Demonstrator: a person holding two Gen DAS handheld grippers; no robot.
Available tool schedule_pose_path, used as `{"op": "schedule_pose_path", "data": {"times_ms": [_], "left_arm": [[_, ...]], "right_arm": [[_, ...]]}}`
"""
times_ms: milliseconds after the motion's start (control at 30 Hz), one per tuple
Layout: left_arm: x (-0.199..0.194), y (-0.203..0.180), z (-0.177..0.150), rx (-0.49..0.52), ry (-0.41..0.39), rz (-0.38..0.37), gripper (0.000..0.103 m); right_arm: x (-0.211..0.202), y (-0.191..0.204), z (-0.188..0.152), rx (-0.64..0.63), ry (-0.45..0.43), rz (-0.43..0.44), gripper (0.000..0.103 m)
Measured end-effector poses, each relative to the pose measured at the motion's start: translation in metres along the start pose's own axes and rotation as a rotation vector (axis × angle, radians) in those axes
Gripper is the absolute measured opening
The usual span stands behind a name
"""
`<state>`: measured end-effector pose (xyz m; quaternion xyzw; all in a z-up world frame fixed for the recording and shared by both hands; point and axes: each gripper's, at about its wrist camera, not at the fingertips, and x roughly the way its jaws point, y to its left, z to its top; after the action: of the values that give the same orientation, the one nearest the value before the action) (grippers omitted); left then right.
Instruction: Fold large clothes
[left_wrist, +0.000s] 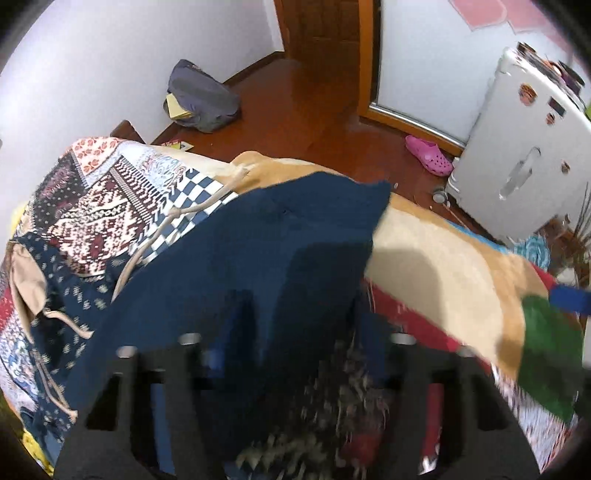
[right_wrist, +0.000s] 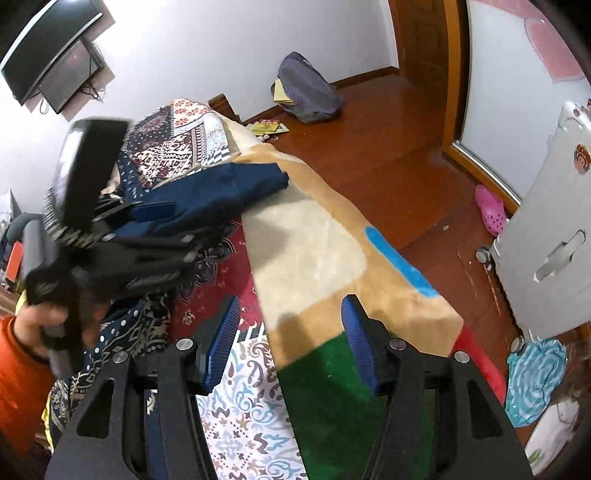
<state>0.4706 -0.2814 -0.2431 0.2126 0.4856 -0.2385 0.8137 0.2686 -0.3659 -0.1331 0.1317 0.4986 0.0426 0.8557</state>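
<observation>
Left wrist view: the left gripper (left_wrist: 295, 369) sits low over the bed, and the navy garment (left_wrist: 258, 240) drapes over and between its fingers. The cloth is blurred there, so whether the pads pinch it I cannot tell. The garment lies partly doubled on the patchwork quilt (left_wrist: 110, 192), its far corner reaching onto the tan blanket (left_wrist: 436, 266). Far off on the wooden floor (left_wrist: 314, 110) lie a grey backpack (left_wrist: 203, 99) and a pink clog (left_wrist: 428, 153).

Right wrist view: the right gripper (right_wrist: 290, 343) hovers about half open over the tan blanket (right_wrist: 306, 243), with nothing between its blue pads (right_wrist: 221, 339). To the left, a hand (right_wrist: 55, 325) carries the left gripper (right_wrist: 155, 218) against the near edge of the navy garment (right_wrist: 221, 188).

The fold looks begun, not finished: the garment is bunched, not squared. Only this view shows the left gripper from outside and the wall screen (right_wrist: 51, 48).
</observation>
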Motion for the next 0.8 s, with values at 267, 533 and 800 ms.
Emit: {"op": "schedule_pose_path", "data": {"times_ms": [267, 533, 800], "left_arm": [[-0.067, 0.06, -0.007, -0.187, -0.163, -0.074, 0.006], [-0.191, 0.184, -0.093, -0.396, -0.359, 0.074, 0.006], [-0.195, 0.264, -0.235, -0.614, -0.238, 0.184, 0.006]], "right_arm": [[0.004, 0.019, 0.008, -0.049, -0.001, 0.031, 0.053], [0.019, 0.074, 0.023, -0.178, -0.002, 0.085, 0.053], [0.069, 0.134, 0.032, -0.251, 0.057, 0.071, 0.053]]}}
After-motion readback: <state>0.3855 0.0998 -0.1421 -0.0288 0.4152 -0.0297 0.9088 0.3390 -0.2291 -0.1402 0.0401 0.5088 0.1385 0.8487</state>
